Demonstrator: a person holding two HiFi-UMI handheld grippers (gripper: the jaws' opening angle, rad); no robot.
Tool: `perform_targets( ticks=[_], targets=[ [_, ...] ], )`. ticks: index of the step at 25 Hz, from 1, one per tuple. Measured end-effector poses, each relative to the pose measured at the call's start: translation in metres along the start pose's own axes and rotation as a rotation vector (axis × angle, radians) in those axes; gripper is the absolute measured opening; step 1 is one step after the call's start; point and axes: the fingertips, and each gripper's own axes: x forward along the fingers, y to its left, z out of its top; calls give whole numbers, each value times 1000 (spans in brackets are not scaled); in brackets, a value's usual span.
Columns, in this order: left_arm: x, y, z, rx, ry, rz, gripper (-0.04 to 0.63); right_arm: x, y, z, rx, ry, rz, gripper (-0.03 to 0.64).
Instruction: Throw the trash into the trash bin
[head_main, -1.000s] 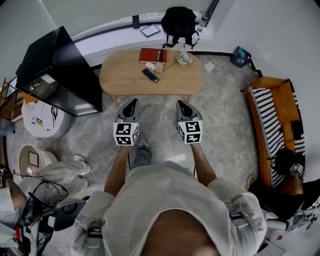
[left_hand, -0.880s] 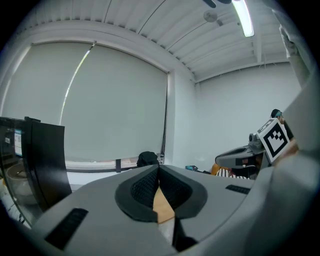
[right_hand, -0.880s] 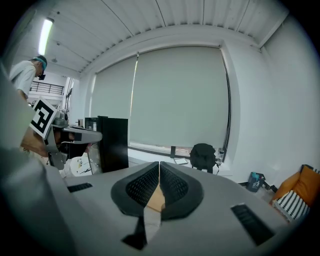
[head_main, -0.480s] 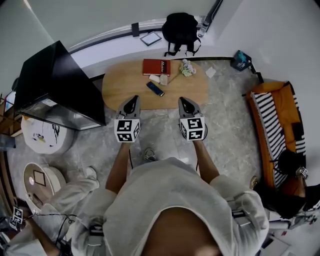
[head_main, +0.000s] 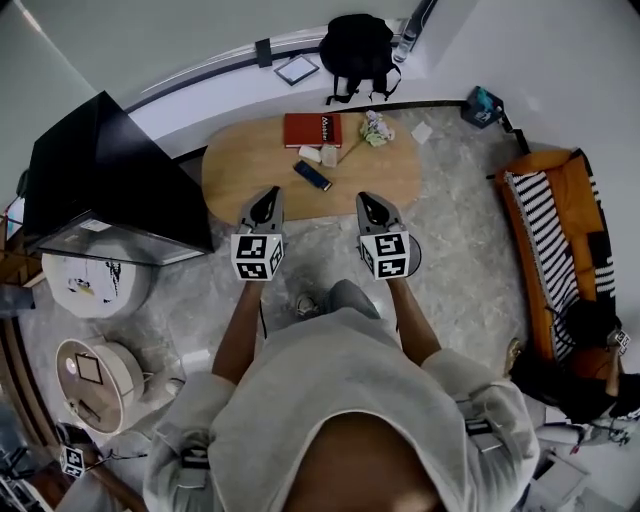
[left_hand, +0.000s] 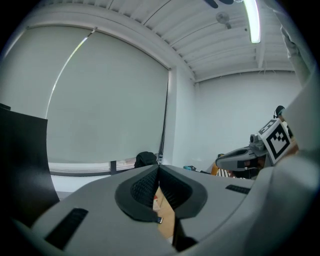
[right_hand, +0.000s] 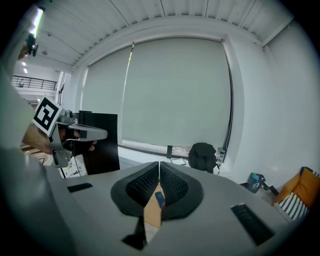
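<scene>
— From the head view, where do the tongs stand?
— Side by side over the near edge of the oval wooden table (head_main: 240, 170). The left gripper (head_main: 268, 196) and the right gripper (head_main: 366, 200) both point toward the far wall, and neither carries anything.
— And the trash?
— The crumpled trash (head_main: 376, 128) lies at the table's far edge, just right of a red book (head_main: 312, 130). It is almost straight ahead of the right gripper, across the tabletop and well apart from it. The left gripper is farther off, to the trash's left. A dark blue handset (head_main: 313, 176) lies between the tongs and the book.
— What does the left gripper view show?
— Its jaws are pressed together at the tips, with nothing between the pads. A sliver of tabletop shows through the gap below them. A black backpack (left_hand: 146, 159) sits by the wall beyond, and the other gripper shows at the right.
— And the right gripper view?
— Those jaws are closed and empty as well. Through the gap under the tips I see the tabletop and the blue handset. The crumpled trash itself is hidden behind the jaws there.
</scene>
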Motion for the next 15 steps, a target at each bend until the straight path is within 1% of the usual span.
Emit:
perform_targets(
  ticks=[7,11,15],
  targets=[
    [18,5,-21,-13,48,10,18,25,-5,-13,15,25,31,31],
    [46,16,-23,-21,74,35,18,59,-23,-13,16,29,56,31],
    [80,27,-18,-13,90,61,18,95,-42,-7,23,32,92,31]
  ],
)
